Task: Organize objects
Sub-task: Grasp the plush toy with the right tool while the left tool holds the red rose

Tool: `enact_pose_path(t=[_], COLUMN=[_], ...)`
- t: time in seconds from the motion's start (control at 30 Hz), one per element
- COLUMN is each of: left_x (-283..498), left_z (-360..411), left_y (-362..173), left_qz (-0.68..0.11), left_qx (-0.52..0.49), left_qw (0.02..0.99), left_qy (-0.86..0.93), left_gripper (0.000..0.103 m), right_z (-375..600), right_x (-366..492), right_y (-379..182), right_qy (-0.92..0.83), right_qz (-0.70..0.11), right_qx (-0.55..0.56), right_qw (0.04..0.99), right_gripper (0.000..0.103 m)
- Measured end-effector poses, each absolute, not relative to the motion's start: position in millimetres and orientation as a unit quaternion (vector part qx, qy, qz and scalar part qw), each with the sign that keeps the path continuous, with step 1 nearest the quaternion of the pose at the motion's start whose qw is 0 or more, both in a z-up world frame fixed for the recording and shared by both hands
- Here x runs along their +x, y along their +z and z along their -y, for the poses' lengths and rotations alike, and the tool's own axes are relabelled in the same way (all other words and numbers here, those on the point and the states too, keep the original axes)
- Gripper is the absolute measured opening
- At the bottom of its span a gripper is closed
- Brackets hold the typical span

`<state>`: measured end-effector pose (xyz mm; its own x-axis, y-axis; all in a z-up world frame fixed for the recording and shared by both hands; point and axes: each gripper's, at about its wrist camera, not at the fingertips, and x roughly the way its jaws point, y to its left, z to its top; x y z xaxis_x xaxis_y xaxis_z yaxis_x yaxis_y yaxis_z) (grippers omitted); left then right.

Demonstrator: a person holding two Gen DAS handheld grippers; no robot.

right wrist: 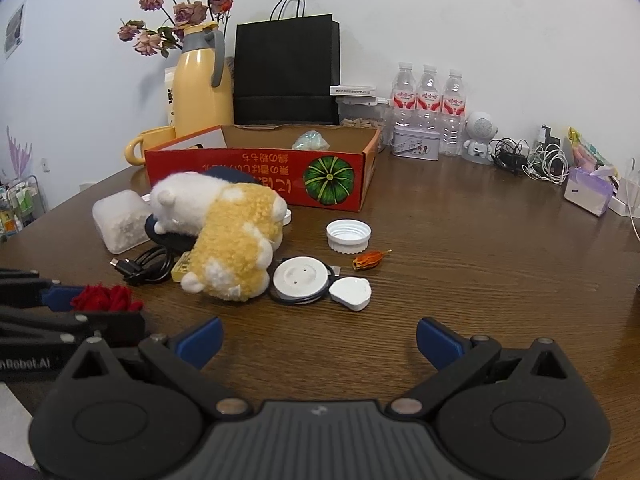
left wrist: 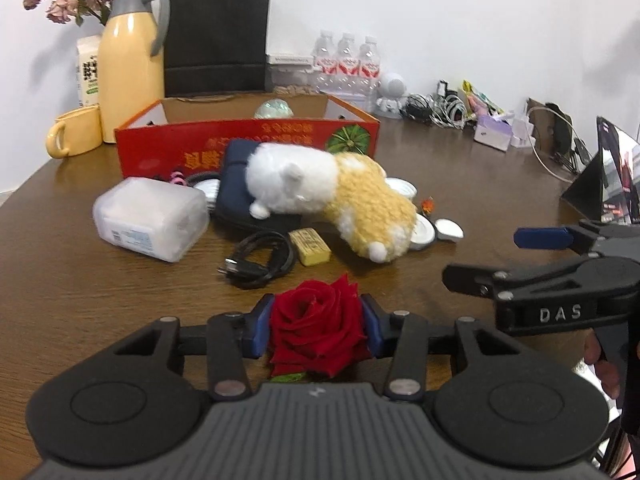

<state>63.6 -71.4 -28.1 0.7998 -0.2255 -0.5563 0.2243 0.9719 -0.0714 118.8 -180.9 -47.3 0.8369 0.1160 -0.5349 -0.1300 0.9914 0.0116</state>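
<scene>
- The left gripper (left wrist: pixel 317 326) is clamped on the red rose (left wrist: pixel 318 326): both blue pads press the sides of the bloom, which bulges above and below them, with a scrap of green showing under it.
- Petals crush easily, so I would judge that the squeeze should go no tighter than it is now; a gentle, level lift off the wooden table (left wrist: pixel 80 280) would serve best.
- The right gripper (right wrist: pixel 318 338) stands with its jaws wide apart and nothing between them, off to the right of the left one and just beside it.
- Just ahead of the held rose lie a coiled black cable (left wrist: pixel 260 260) and a small yellow block (left wrist: pixel 310 246), so the lift should come up before going forward, or the bloom could drag them.
- Beyond those, a white and tan plush toy (left wrist: pixel 340 200) sprawls over a dark blue pouch (left wrist: pixel 236 188), with a clear plastic tub (left wrist: pixel 150 218) to the left of it.
- Ahead of the right gripper sit a round white plug disc (right wrist: pixel 300 278), a white cap (right wrist: pixel 348 234) and a small dried orange bud (right wrist: pixel 370 260).
- Farthest ahead stands the red cardboard box (left wrist: pixel 248 148), open on top; it is the likely place for the rose, and a high approach would be needed to clear the plush toy and the near wall.
</scene>
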Motion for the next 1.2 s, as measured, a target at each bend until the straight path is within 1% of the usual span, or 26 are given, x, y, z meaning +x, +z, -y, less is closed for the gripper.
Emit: enact_pose_path(t=[0.4,0.63,0.7,0.77,0.8,0.87,0.9,0.93,0.97,1.0,1.03,1.07,1.2], left_x=[69.2,73.3,74.7,76.2,77.0,79.0,80.1,81.2,82.0,82.6,83.3,84.1,86.4], left_z=[27.6,13.2,11.3,9.0,8.1,4.6,2.5,0.6,-1.8,-3.6,-5.5,-7.5,-13.3], left_y=[-5.8,-5.8,-6.2,-5.9,-6.3,-6.8,-7.5,-8.5,-9.5,-10.2,-10.9,-11.8,-13.0], left_qz=[-0.249,-0.244,-0.242,-0.240,-0.239,-0.238,-0.239,-0.239,-0.240,-0.241,-0.241,-0.242,-0.242], left_qx=[-0.018,-0.026,-0.027,-0.028,-0.029,-0.031,-0.033,-0.035,-0.039,-0.042,-0.044,-0.046,-0.052], left_qw=[0.966,0.968,0.968,0.969,0.969,0.969,0.969,0.969,0.968,0.968,0.968,0.968,0.967], left_qy=[-0.066,-0.059,-0.059,-0.060,-0.059,-0.059,-0.058,-0.058,-0.057,-0.057,-0.056,-0.056,-0.055], left_gripper=[0.045,0.045,0.045,0.045,0.045,0.045,0.045,0.045,0.045,0.045,0.045,0.045,0.045], right_z=[158.9,146.5,141.9,135.6,132.7,128.5,126.8,125.5,125.0,124.9,125.2,125.6,126.4], right_x=[136.8,168.0,175.9,183.8,187.4,193.4,195.3,197.6,199.4,200.3,200.9,201.1,195.4], right_y=[-38.0,-33.8,-34.7,-36.0,-36.7,-38.2,-38.8,-39.3,-40.2,-41.0,-42.1,-42.7,-42.2], right_qy=[0.100,0.108,0.108,0.108,0.108,0.107,0.109,0.111,0.113,0.113,0.112,0.110,0.109], right_qz=[-0.275,-0.276,-0.278,-0.283,-0.287,-0.293,-0.295,-0.298,-0.301,-0.303,-0.306,-0.308,-0.297], right_qx=[-0.022,0.015,0.016,0.008,0.004,-0.004,-0.006,-0.007,-0.006,-0.005,-0.003,0.000,0.013], right_qw=[0.956,0.955,0.954,0.953,0.952,0.950,0.949,0.948,0.947,0.946,0.945,0.945,0.949], right_gripper=[0.103,0.103,0.101,0.095,0.094,0.086,0.084,0.079,0.071,0.067,0.058,0.053,0.051])
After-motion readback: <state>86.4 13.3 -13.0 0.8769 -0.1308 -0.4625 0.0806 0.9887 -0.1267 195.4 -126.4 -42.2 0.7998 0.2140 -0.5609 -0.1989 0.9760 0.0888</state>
